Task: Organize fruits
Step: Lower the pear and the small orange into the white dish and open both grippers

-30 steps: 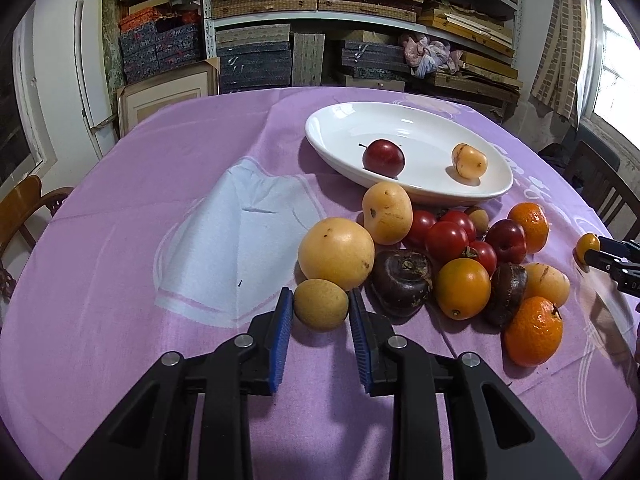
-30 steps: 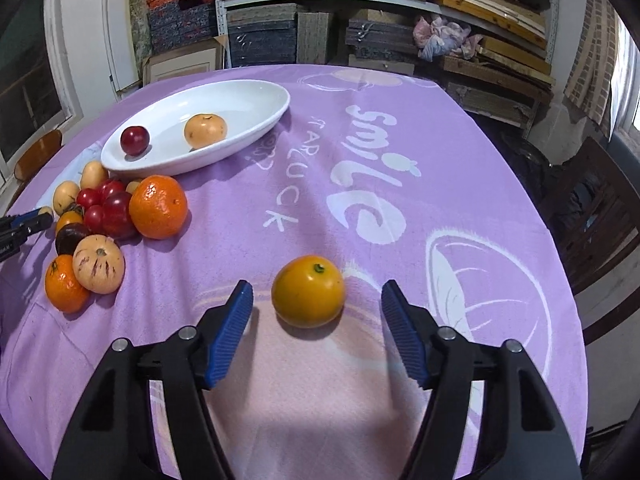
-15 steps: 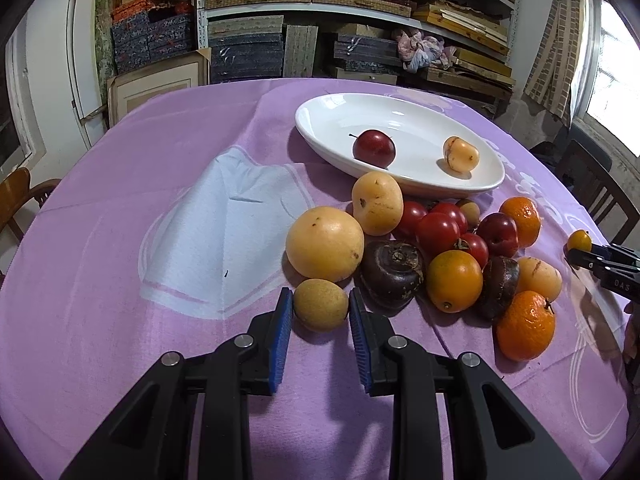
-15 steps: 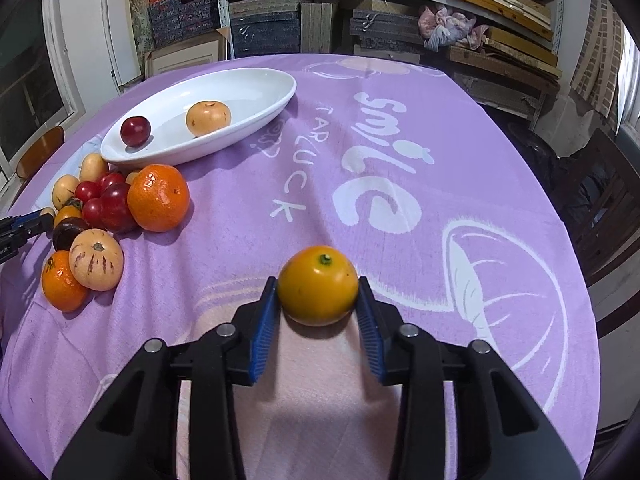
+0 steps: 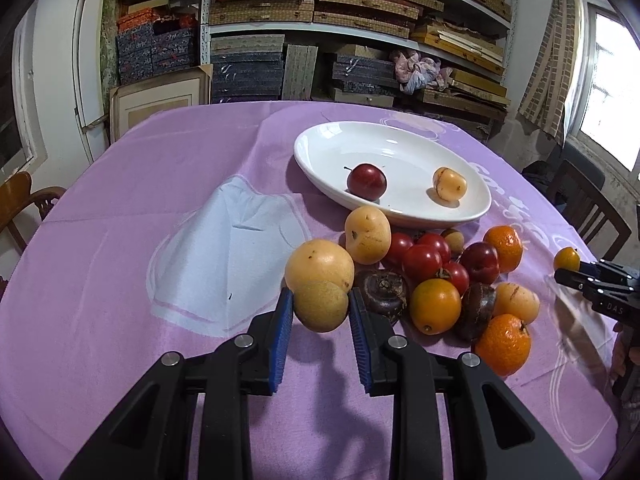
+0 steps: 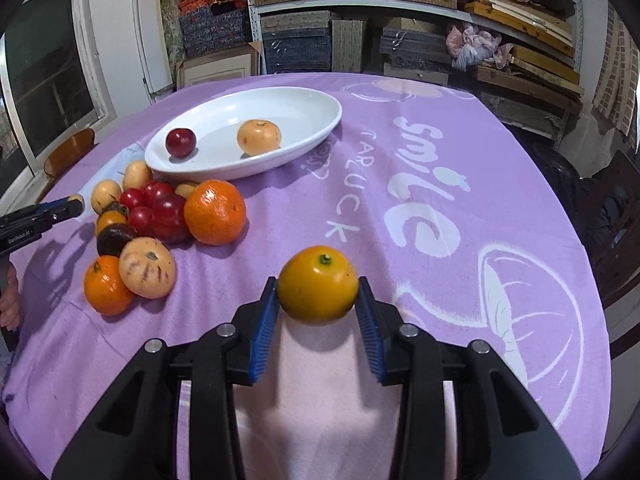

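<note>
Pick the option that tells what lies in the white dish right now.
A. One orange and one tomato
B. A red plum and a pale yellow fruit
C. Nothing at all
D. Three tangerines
B: the dish holds just two pieces, a red plum on one side and a pale yellow fruit apart from it; the other fruit lies on the cloth or in the jaws.

Red plum (image 5: 366,181) and pale fruit (image 5: 450,185) in white dish (image 5: 332,148); others heaped beside.
</note>
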